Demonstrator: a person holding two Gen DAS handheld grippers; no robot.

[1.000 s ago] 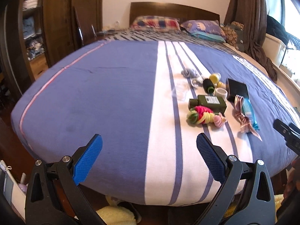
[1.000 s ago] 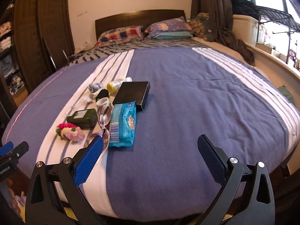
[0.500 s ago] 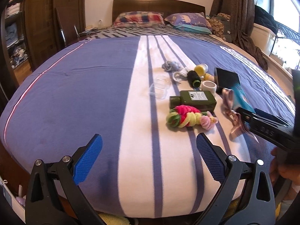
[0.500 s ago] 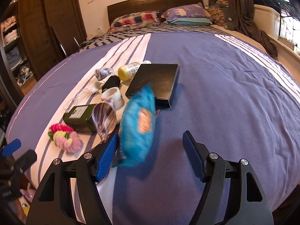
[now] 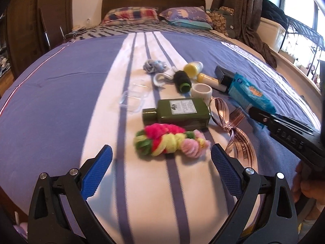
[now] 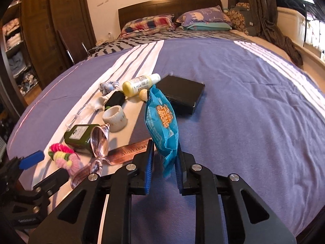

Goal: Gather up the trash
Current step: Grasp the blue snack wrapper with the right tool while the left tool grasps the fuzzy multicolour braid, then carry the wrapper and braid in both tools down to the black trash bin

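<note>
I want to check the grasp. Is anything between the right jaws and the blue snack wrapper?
No. The right gripper is already shut on the blue snack wrapper, which stands tilted up off the bed. The ribbon lies just beside the left jaw, not between.

A bed (image 6: pixel 243 93) under a purple cover with white stripes carried a cluster of things toward its foot edge. On the white band lay a green bottle (image 5: pixel 178 111), a pink, yellow and green yarn bundle (image 5: pixel 168 142), a white tape roll (image 6: pixel 114 118), a clear plastic case (image 5: pixel 134 99), a dark spool (image 5: pixel 182 79), a blue-grey cloth knot (image 5: pixel 154 66) and a brown ribbon (image 5: pixel 237 140). A yellow bottle (image 6: pixel 140 83) and a black box (image 6: pixel 180 93) lay just beside them on the purple, while pillows (image 6: pixel 174 22) sat at the head edge.
</note>
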